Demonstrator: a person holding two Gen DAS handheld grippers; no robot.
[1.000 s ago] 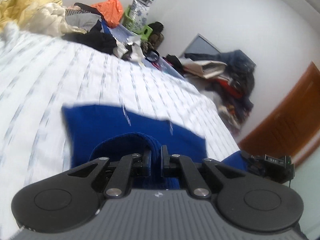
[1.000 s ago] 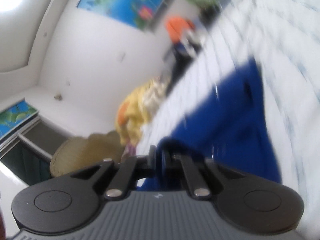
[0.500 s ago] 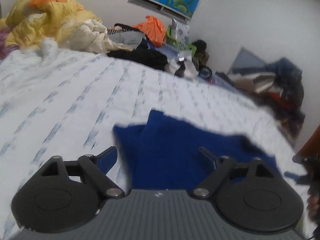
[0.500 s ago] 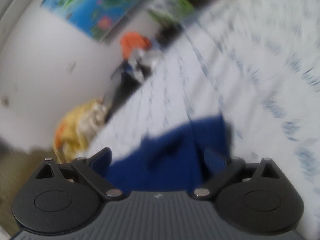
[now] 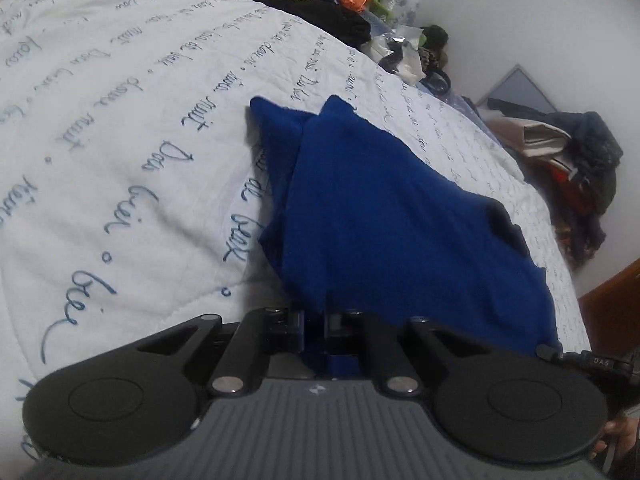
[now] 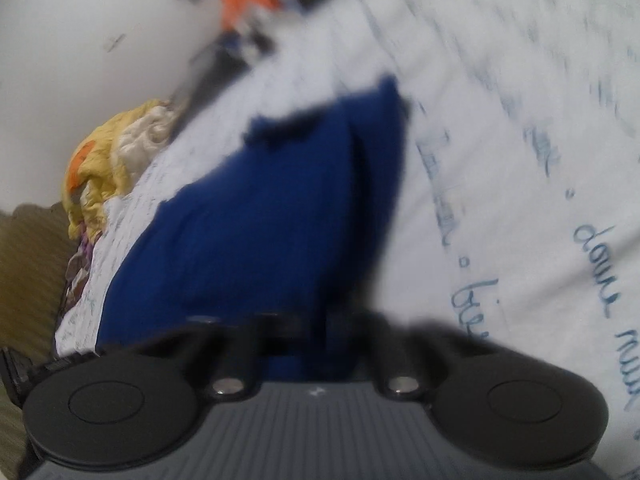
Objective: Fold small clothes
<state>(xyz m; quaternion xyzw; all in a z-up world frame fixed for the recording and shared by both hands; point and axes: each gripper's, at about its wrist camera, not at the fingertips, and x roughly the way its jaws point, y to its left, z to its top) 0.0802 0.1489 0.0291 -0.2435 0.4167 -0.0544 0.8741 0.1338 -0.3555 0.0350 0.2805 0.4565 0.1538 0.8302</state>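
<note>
A blue garment (image 5: 380, 216) lies folded on the white bed sheet (image 5: 120, 140), one layer over another with a narrow strip showing along its left side. My left gripper (image 5: 317, 326) is low at its near edge, its jaws closing with blue cloth pinched between the fingertips. The right wrist view is blurred. There the same blue garment (image 6: 260, 208) stretches away from my right gripper (image 6: 316, 330), whose jaws are closing on the cloth's near edge too.
The sheet carries blue handwriting print. A heap of clothes (image 5: 320, 4) lies along the bed's far side, with yellow bedding (image 6: 104, 160) at one corner. More clothes (image 5: 576, 176) are piled against the wall, beside a wooden door (image 5: 612, 292).
Both grippers held the raised cloth, opened wide half a second ago and let it drop flat, then sank toward the bed and shut again on its near edge.
</note>
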